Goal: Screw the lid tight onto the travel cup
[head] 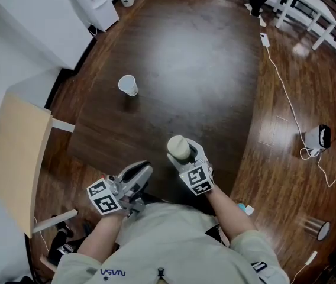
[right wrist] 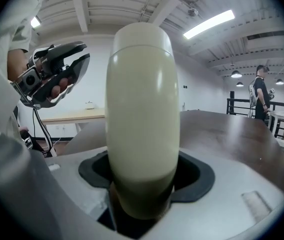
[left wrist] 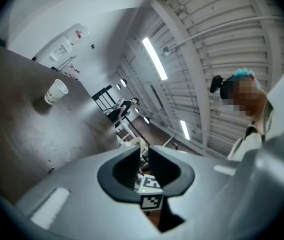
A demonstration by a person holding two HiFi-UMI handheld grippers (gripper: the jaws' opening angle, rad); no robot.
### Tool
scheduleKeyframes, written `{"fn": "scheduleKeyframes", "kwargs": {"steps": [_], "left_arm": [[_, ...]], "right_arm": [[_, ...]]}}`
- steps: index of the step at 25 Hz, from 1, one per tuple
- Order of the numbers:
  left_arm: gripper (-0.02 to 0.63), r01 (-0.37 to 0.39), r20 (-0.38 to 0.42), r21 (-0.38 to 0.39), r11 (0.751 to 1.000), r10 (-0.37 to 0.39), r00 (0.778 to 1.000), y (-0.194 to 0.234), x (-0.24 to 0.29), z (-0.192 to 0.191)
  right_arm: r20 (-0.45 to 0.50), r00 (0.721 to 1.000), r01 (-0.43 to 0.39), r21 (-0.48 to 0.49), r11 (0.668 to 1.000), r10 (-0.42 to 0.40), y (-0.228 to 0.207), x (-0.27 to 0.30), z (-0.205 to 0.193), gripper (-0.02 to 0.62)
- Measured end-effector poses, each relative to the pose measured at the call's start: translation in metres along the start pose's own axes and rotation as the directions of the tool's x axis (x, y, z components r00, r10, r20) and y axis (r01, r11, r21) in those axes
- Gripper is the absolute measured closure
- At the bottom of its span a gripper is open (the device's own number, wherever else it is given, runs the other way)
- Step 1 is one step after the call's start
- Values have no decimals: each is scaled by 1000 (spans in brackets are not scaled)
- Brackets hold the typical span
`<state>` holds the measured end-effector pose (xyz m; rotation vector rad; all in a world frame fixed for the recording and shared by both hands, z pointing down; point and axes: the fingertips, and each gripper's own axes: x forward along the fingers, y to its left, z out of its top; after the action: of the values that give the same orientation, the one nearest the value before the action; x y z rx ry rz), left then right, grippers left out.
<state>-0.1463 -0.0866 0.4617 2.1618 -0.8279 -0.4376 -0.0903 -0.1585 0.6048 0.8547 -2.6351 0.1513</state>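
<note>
Right gripper view shows fingers (right wrist: 194,176) pinching the travel cup (right wrist: 142,119); left gripper view, fingers (left wrist: 174,170) pressed together.

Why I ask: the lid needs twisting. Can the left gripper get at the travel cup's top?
Probably yes: the left gripper hangs empty beside the travel cup in the right gripper, nothing between; its shut jaws must open first.
</note>
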Motion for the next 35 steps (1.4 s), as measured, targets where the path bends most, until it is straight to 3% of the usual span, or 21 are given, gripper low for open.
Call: {"fn": "scheduleKeyframes", "kwargs": {"steps": [10,20,35], "left_arm": [[555,3,-29,-22,1000,-4,1000,1,8,-15],[555,-14,-43,-32,999,13,999,3,15,-25],[572,-81,28,53,995,80,996,-11,9,-17]], "right_arm": [[-31,999,27,-5,1000,-27,-6,0,-18,293],[-78,997,3,8,1000,-3,-5,0,-25,291],[-171,985,27,135,990,-3,-8,-55,-28,275]]}}
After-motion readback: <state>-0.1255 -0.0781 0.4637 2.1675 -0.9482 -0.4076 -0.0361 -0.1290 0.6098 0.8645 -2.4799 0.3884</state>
